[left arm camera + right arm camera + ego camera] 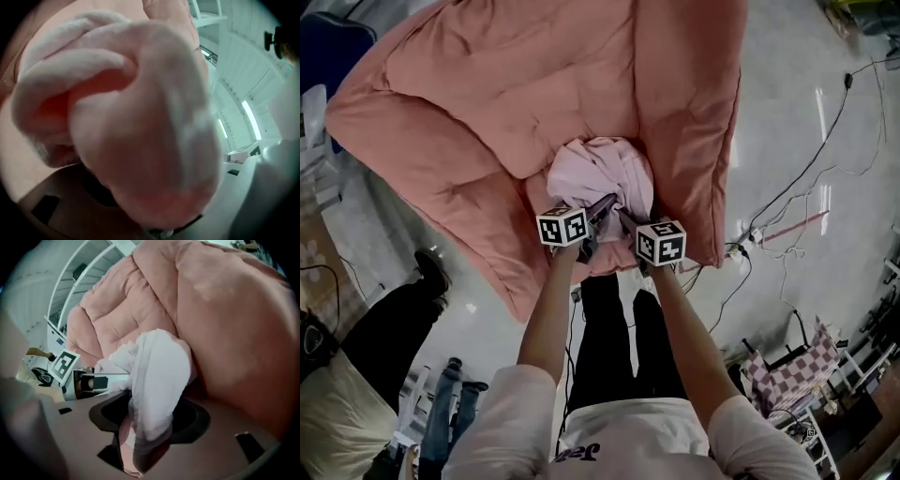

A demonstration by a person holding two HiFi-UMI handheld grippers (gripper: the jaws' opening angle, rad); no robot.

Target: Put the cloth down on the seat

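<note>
A pale pink cloth (600,173) lies bunched at the front of the padded salmon-pink seat (478,103). Both grippers meet at its near edge. My left gripper (600,208) is buried in the cloth, and in the left gripper view a thick wad of cloth (131,117) fills the picture and hides the jaws, which grip it. My right gripper (625,220) sits just right of it. In the right gripper view a fold of cloth (157,380) hangs down into the gap of the right gripper (145,427), whose jaws stand wide. The seat's cushion (234,324) rises behind it.
A person in dark trousers (389,319) stands at the left of the seat. Cables (806,178) run over the pale floor at the right, near a checkered item (792,370). White shelving (79,277) stands behind the seat. My own legs (609,319) are below the grippers.
</note>
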